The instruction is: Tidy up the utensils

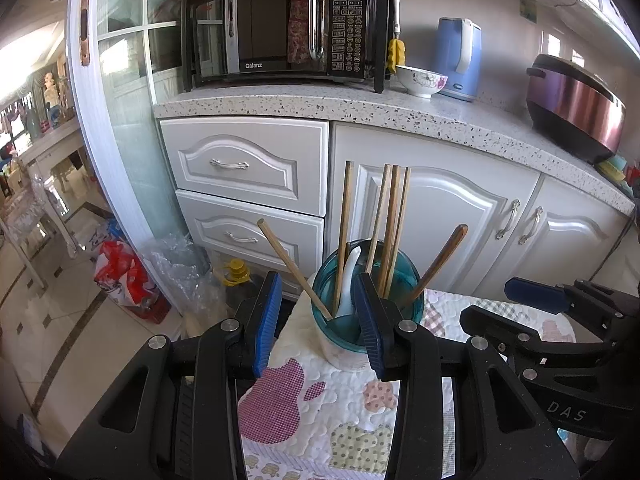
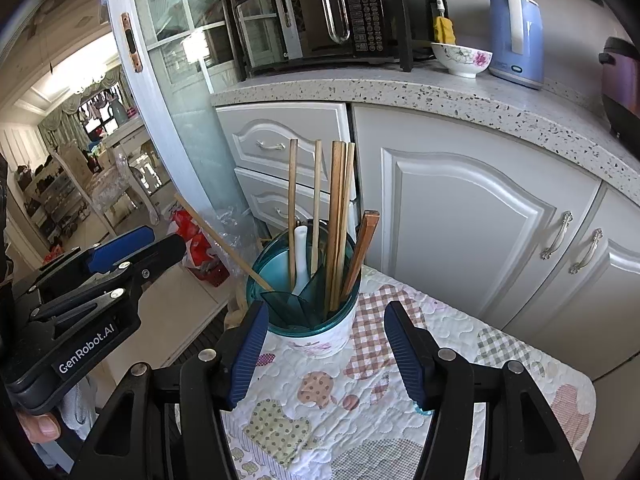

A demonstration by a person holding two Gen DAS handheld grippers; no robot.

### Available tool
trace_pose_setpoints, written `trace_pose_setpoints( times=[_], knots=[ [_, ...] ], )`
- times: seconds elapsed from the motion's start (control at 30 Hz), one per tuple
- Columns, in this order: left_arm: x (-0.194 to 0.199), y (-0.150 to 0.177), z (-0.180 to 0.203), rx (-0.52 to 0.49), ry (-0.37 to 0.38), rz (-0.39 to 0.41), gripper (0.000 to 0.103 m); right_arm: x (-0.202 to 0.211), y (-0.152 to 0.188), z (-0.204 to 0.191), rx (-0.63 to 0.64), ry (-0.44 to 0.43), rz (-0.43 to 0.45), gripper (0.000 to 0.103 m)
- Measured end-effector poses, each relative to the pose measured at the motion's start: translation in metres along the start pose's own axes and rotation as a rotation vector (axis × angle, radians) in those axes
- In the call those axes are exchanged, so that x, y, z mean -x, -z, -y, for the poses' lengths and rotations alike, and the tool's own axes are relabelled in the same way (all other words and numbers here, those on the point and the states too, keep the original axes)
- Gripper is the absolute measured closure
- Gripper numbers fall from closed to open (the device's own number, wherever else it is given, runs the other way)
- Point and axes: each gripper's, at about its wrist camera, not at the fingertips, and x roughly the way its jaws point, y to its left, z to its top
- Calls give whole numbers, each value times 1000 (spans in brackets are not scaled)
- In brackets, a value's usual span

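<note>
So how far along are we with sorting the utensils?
Nearly done, it looks: the chopsticks, white spoon and a brown utensil stand in the teal holder. Nothing is in hand; the left gripper and right gripper are both open and empty. No loose utensils show on the quilted cloth.

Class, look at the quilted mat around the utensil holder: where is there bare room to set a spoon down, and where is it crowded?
Free: the quilted mat to the right of the utensil holder, toward the cabinet doors, and the strip between the right gripper and the holder. Crowded: the holder, packed with chopsticks and a white spoon, and its left edge, where the left gripper straddles the rim.
</note>
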Motion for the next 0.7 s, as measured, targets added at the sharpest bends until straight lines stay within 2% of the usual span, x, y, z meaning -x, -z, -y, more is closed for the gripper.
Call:
trace_pose_setpoints(
  times=[0.7],
  knots=[
    [-3, 4, -2, 8, 3, -19, 66, -2, 1, -4, 12, -6, -9, 44]
  ],
)
